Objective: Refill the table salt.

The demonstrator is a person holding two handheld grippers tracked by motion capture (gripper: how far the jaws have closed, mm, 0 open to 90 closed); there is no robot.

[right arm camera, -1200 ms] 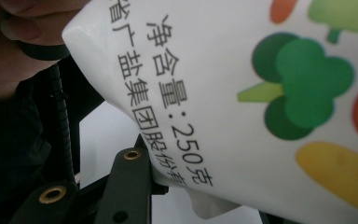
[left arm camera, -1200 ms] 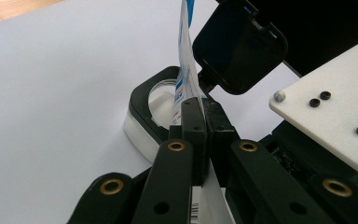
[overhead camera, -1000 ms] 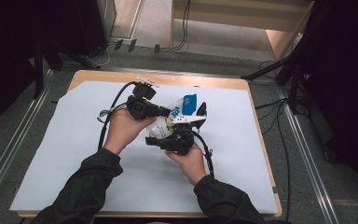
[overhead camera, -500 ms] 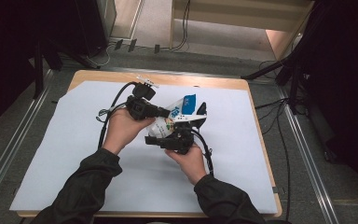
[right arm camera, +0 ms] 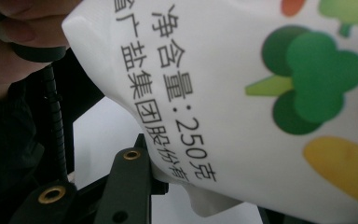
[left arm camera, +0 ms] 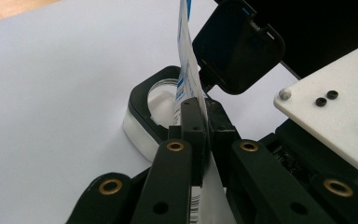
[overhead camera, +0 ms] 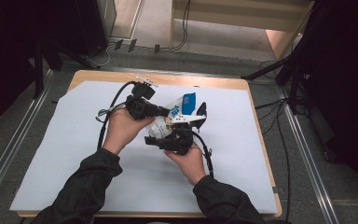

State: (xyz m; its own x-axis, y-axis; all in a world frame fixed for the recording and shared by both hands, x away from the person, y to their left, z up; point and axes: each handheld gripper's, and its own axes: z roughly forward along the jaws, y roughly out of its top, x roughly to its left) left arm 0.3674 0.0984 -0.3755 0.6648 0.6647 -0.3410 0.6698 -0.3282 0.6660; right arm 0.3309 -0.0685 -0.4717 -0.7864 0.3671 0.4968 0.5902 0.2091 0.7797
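A single white salt bag (overhead camera: 175, 119), printed with vegetables and blue lettering, was held above the middle of the table (overhead camera: 261, 186) between two grippers. The left gripper (overhead camera: 165, 111) had its fingers pinched tight on the bag's flat edge; the right gripper (overhead camera: 161, 140) gripped its bulkier body part-open. By appearances the bag was lifted but not yet set down or opened, with one round dish (left arm camera: 161, 93) lying beneath.

You have a white pouch (overhead camera: 175, 116) with a blue top edge, printed vegetables and black characters, raised off the table mid-sheet, its thin edge (left arm camera: 186, 70) standing upright.
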